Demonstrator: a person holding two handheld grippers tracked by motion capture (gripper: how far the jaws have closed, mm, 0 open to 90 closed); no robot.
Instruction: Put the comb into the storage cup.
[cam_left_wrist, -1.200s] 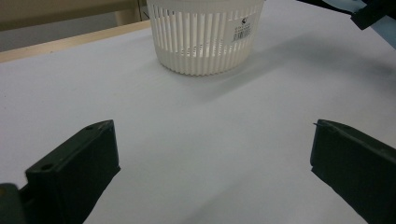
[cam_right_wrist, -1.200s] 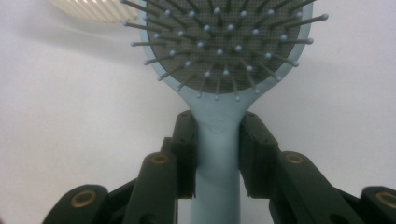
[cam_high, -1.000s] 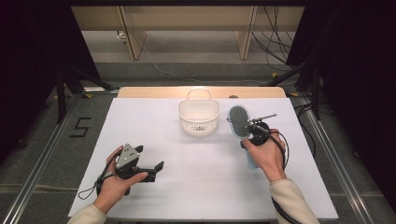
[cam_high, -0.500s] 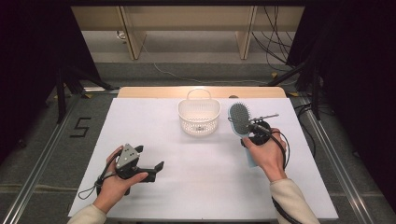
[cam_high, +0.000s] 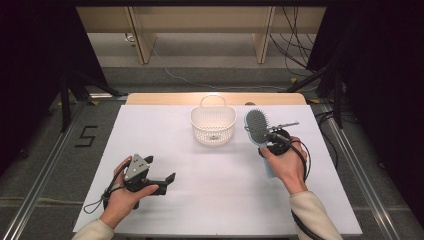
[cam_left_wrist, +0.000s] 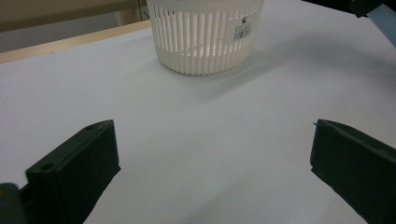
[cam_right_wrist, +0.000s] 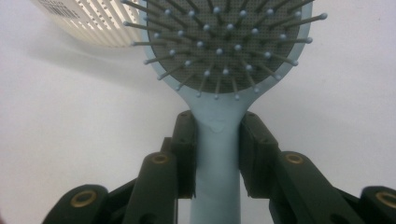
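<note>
Right gripper (cam_right_wrist: 217, 154) clamped on hairbrush (cam_right_wrist: 219, 60) neck, basket (cam_high: 213, 125) beside

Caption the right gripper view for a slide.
Right gripper clamps the light blue hairbrush by its neck, bristles facing the camera, white basket behind.

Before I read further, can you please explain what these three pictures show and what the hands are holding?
A person sits at a white table and holds a hand-operated tool with two black jaws in each hand. One picture comes from a camera above the table. The other two come from small cameras riding on each tool, looking along its jaws. On the table stands a white slotted plastic basket with a handle. The right gripper is closed on the neck of a light blue hairbrush, bristles facing that camera, just right of the basket. The left gripper rests low over the table, its jaws wide apart with nothing between them.
</note>
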